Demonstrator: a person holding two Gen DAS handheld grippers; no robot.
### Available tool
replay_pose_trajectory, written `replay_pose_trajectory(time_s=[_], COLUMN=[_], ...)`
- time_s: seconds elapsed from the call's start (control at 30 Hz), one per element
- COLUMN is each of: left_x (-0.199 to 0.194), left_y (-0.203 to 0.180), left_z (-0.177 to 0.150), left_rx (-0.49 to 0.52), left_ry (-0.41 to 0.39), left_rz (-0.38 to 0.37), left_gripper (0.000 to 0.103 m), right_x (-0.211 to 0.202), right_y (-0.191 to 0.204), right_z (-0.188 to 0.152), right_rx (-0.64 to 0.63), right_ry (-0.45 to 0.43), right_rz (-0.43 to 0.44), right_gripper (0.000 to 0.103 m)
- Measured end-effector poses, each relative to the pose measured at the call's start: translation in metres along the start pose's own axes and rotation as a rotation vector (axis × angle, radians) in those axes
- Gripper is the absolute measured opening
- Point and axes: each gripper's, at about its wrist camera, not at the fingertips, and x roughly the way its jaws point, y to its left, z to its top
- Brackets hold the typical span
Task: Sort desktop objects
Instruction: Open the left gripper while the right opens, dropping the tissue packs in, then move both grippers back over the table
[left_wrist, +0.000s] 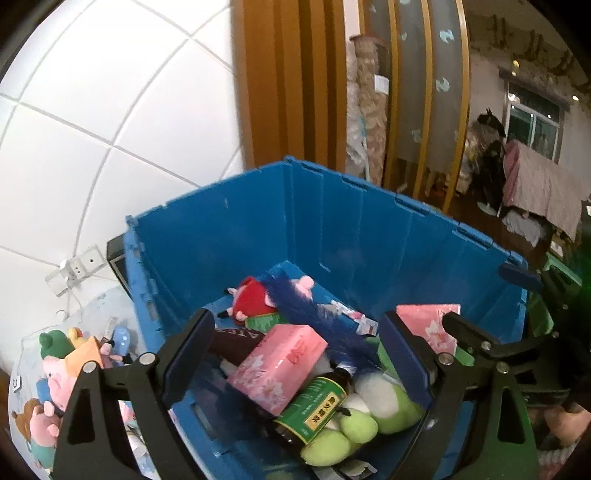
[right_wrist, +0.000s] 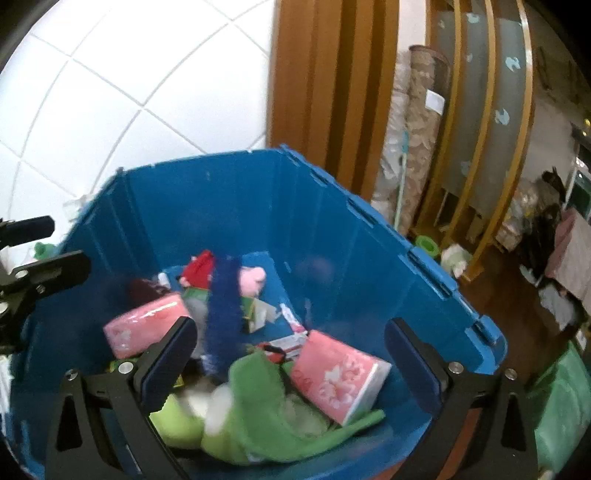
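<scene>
Left gripper: black angular frame, silver screws, dark-blue fingers. Right gripper, identical build there.

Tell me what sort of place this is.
Likely a lived-in home: white tiled wall, wooden sliding door, rolled fabric beside it. A blue crate holds toys and tissue packs.

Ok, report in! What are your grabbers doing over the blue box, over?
Left gripper open, empty, over blue crate. Right gripper open, empty, same crate. Pink tissue packs, dark bottle, green plush piled inside. Blue feather duster lies across the pile.
</scene>
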Motion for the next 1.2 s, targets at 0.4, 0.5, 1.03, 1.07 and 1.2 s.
replay_pose_trajectory(time_s=[0.4,0.5,1.03,1.07,1.2], left_x=[-0.062,-0.077,-0.128,-0.130,-0.130], left_y=[0.052,0.071,0.162,0.166,0.182], left_z=[-0.035,-0.049,-0.113,-0.118,-0.137], left_rx=[-0.058,-0.075,-0.169,-0.174,-0.188], left_ry=[-0.089,-0.100,-0.117,-0.115,-0.090], left_rz=[0.066,0.092,0.204,0.213,0.254], left_gripper=[0.091,0.091,0.091,0.091,0.091], right_x=[-0.057,-0.068,-0.101,-0.100,-0.090], right_y=[0.069,0.092,0.206,0.212,0.235], right_z=[-0.001,-0.003,-0.015,-0.016,-0.024], right_rx=[-0.079,-0.110,-0.193,-0.196,-0.202], right_ry=[-0.080,-0.091,-0.126,-0.124,-0.105], right_rz=[0.058,0.088,0.228,0.241,0.310], right_gripper=[0.103,0.103,0.103,0.103,0.103])
